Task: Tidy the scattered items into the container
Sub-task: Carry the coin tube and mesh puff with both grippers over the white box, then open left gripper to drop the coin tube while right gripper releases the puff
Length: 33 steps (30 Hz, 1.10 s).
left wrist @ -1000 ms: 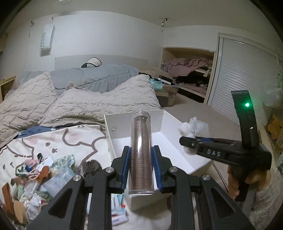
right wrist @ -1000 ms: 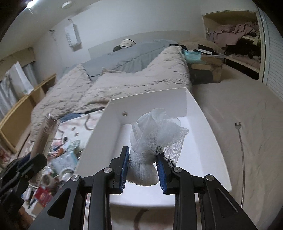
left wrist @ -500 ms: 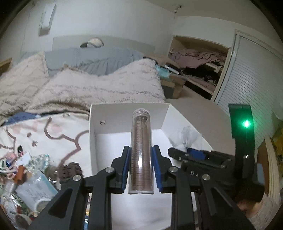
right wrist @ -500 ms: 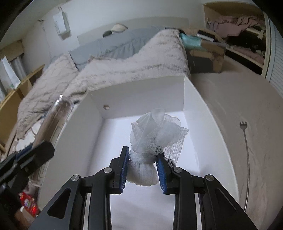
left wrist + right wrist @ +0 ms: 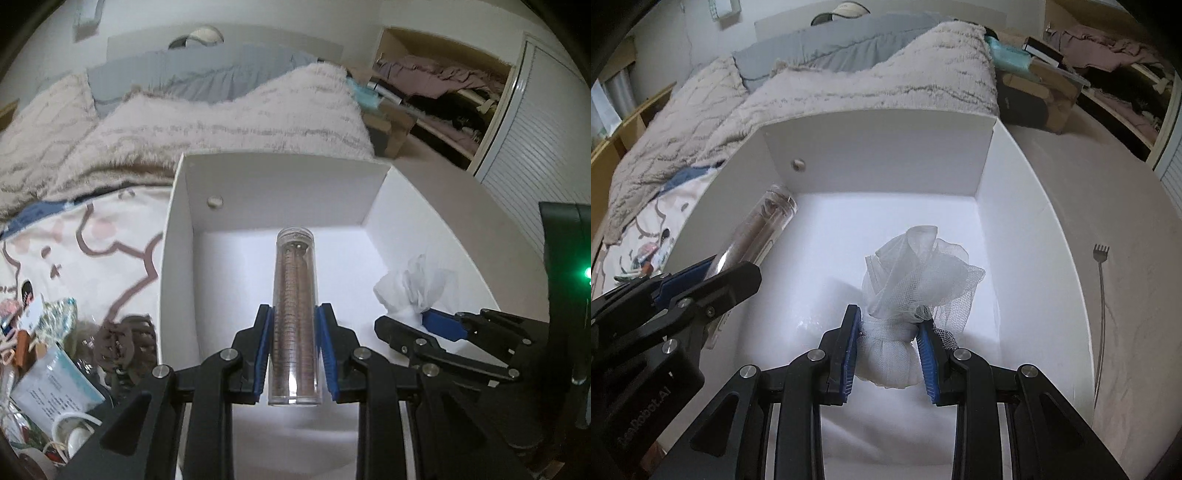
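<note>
Release stage of a 2-item deposit. The left gripper is clamped on a clear plastic cylindrical tube stacked with brown discs; the tube stands lengthwise between the blue pads, its capped end pointing away from the camera over the floor of the open white rectangular box. The right gripper is closed on the knotted base of a white mesh pouch, whose gathered netting fans out ahead of the pads.

Both loads hang inside the box walls, the tube toward the left wall and the pouch nearer the middle, apart from each other. Whether either touches the box floor cannot be told.

To finish well, each item should be brought low before the jaws part, since the tube is likely to roll and may knock against the wall if dropped. Opening 1 gripper at a time would keep the 2 tools from colliding. Further scattered packets and oddments lie on the patterned bedsheet left of the box.
</note>
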Available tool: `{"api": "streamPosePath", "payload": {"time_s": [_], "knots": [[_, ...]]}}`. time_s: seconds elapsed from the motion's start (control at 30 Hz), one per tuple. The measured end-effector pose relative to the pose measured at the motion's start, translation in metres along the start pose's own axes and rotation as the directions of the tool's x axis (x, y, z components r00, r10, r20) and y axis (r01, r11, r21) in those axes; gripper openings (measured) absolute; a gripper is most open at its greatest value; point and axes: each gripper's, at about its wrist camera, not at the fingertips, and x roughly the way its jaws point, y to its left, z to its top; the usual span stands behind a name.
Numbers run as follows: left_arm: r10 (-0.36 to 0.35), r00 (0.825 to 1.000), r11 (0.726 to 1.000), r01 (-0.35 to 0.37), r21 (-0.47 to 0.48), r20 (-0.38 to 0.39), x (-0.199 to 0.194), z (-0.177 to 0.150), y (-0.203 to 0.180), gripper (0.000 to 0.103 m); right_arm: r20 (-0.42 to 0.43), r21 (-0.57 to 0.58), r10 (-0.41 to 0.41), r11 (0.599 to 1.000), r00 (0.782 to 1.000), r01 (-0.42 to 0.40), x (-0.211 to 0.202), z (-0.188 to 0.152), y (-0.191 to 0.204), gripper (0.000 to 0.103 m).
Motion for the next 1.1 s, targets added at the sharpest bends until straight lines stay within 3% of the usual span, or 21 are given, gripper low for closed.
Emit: {"api": "streamPosePath", "payload": {"time_s": [0.5,0.8,1.1], "knots": [[0.060,0.996,0.996,-0.055,0.068,-0.071,0.016,-0.006,-0.005,0.025,-0.114,-0.009,0.005,1.000,0.993,-0.006,0.017,0.005,0.001,0.031],[0.054,0.996,0.997,-0.049,0.066,-0.070,0.016,-0.006,-0.003,0.025,-0.108,0.066,-0.003,0.998,0.994,0.011,0.016,0.005,-0.008,0.033],[0.078,0.996,0.994,-0.074,0.078,-0.047,0.015,-0.007,-0.005,0.025,-0.028,0.185,-0.012,0.983,1.000,0.017,0.005,0.002,-0.021,0.033]]}}
